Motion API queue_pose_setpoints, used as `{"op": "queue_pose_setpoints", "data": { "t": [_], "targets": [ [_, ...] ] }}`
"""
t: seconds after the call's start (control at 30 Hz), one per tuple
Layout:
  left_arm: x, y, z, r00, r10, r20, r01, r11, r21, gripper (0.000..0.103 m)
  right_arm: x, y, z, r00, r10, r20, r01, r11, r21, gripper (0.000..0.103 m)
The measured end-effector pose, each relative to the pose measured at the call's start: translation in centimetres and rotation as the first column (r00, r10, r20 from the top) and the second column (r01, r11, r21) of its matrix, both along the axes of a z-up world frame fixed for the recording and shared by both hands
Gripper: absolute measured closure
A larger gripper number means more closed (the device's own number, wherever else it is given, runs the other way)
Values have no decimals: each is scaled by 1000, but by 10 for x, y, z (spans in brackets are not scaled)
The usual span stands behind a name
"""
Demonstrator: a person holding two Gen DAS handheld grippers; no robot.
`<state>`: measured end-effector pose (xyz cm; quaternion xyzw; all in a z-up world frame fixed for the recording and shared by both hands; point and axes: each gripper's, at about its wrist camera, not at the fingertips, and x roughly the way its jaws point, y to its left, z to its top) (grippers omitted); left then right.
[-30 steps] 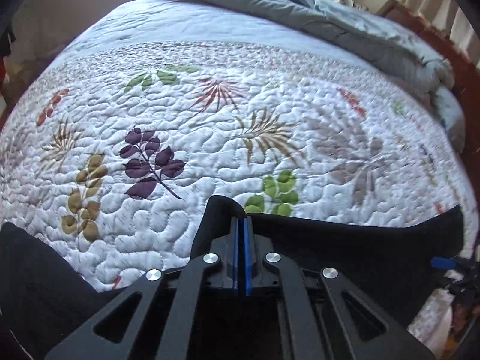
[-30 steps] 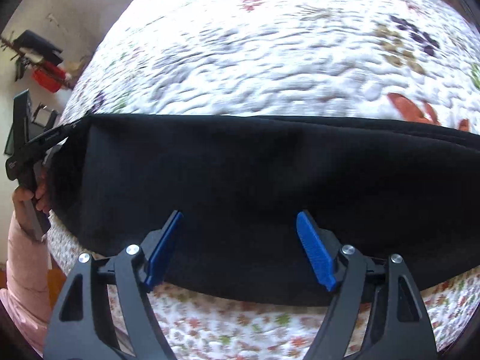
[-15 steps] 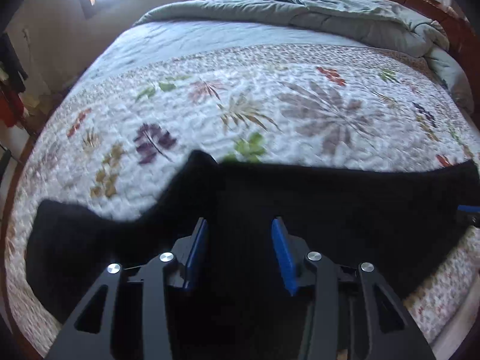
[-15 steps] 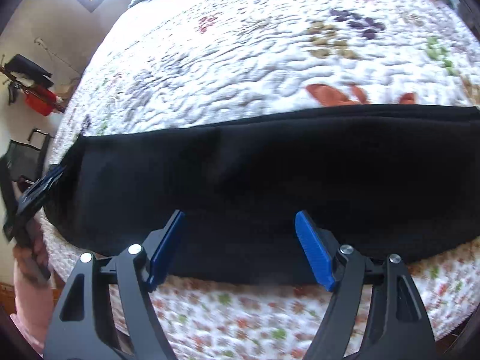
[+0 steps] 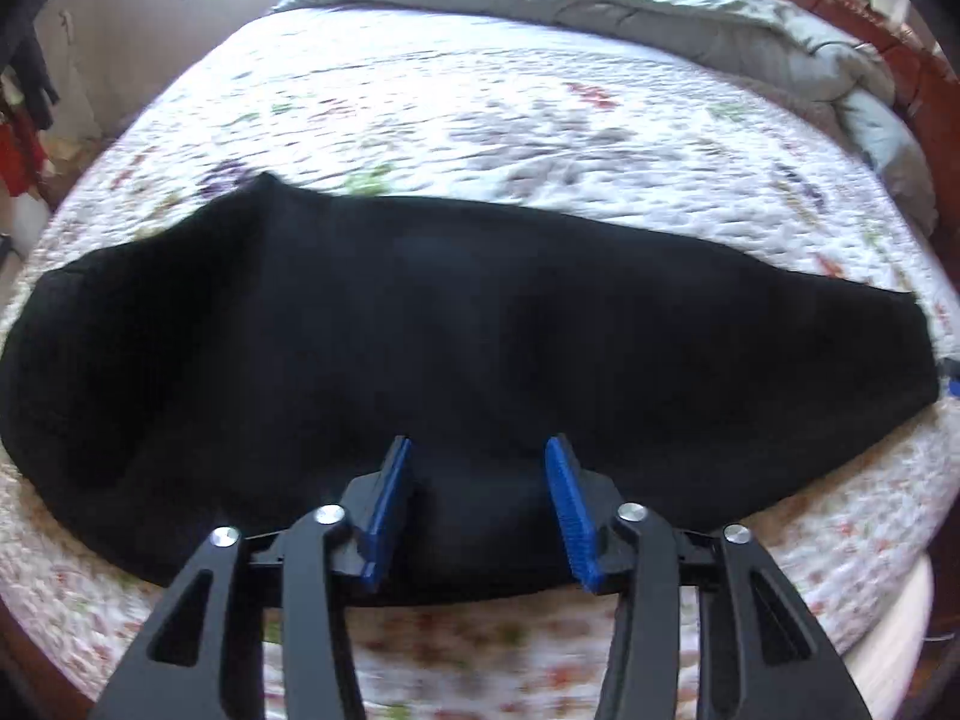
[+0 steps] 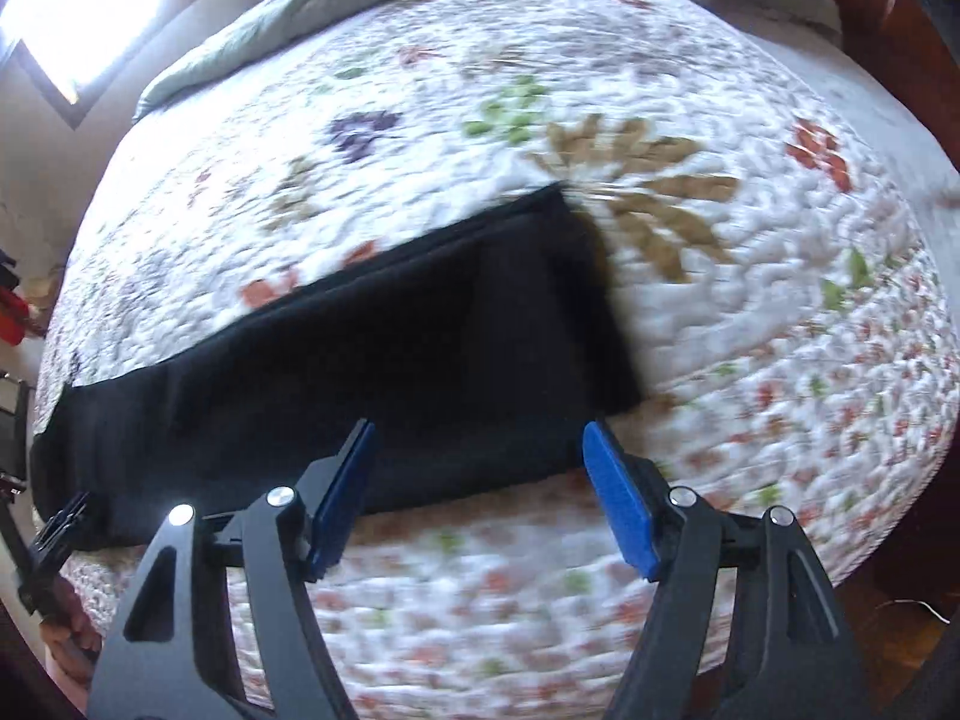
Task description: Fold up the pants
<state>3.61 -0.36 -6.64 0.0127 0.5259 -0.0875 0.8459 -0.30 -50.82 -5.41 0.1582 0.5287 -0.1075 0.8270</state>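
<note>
The black pants (image 5: 456, 324) lie flat in a long band across the near part of the floral quilt (image 5: 540, 114). My left gripper (image 5: 480, 480) is open and empty above the pants' near edge. In the right wrist view the pants (image 6: 384, 360) end in a squared edge near the middle of the view. My right gripper (image 6: 480, 468) is open and empty over the near edge of that end. The left gripper (image 6: 54, 534) shows at the lower left edge of the right wrist view.
A grey duvet (image 5: 690, 18) is bunched at the far side of the bed by a wooden headboard (image 5: 924, 78). A window (image 6: 90, 6) is at the far left. The bed's near edge drops to a wooden floor (image 6: 888, 618).
My left gripper let go of the pants, opened and pulled back, so the whole garment now lies flat. My right gripper stayed open and swung towards the pants' right end.
</note>
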Motion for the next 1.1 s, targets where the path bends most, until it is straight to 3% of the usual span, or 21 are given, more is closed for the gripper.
{"op": "queue_pose_setpoints", "data": {
  "t": [0.1, 0.17, 0.3, 0.33, 0.37, 0.4, 0.47, 0.67, 0.8, 0.83, 0.87, 0.93, 1.0, 1.1],
  "targets": [
    [-3, -28, -2, 1000, -31, 3, 31, 999, 17, 40, -1, -10, -14, 1000, 9, -18, -8, 999, 35, 33],
    [-4, -49, -5, 999, -50, 14, 49, 997, 56, 29, 0, -11, -29, 999, 22, -32, -20, 998, 66, 36],
    [-4, -70, -10, 997, -82, -4, 82, 995, 49, 27, -1, -10, -37, 999, 26, -28, -25, 998, 61, 47],
    [-4, -73, -13, 996, -84, -18, 85, 995, 46, 27, -2, -9, -35, 999, 31, -22, -30, 998, 54, 58],
    [-5, -77, -16, 996, -81, -28, 82, 995, 54, 25, -5, -11, -33, 999, 38, -2, -37, 996, 81, 81],
    [-5, -80, -17, 997, -78, -24, 80, 995, 65, 23, -7, -14, -31, 999, 43, 29, -47, 987, 153, 87],
    [-6, -84, -18, 997, -76, -16, 77, 995, 71, 20, -8, -14, -25, 997, 50, 57, -59, 986, 155, 89],
    [-8, -91, -9, 999, -51, 17, 51, 998, 27, 18, -6, -19, 17, 982, 62, 178, -75, 995, 67, 90],
    [-9, -101, -19, 998, -70, -8, 70, 997, 34, 13, 13, -39, -18, 997, 6, 73, -15, 992, 123, 89],
    [-9, -104, -23, 997, -78, -12, 78, 996, 53, 12, 17, -40, -34, 1000, 0, 14, -2, 994, 112, 85],
    [-10, -108, -26, 996, -88, 3, 87, 993, 82, 12, 17, -40, -38, 1000, -11, 17, 9, 994, 109, 85],
    [-12, -108, -23, 996, -90, 7, 89, 992, 84, 12, 12, -37, -31, 999, -24, 34, 21, 996, 92, 77],
    [-11, -104, -19, 997, -78, -8, 78, 995, 57, 12, 4, -31, -17, 998, -51, 28, 51, 999, -2, 66],
    [-15, -98, -10, 999, -52, 3, 52, 998, 23, 12, -8, -17, 2, 996, -65, 56, 68, 995, -66, 66]
  ]
}}
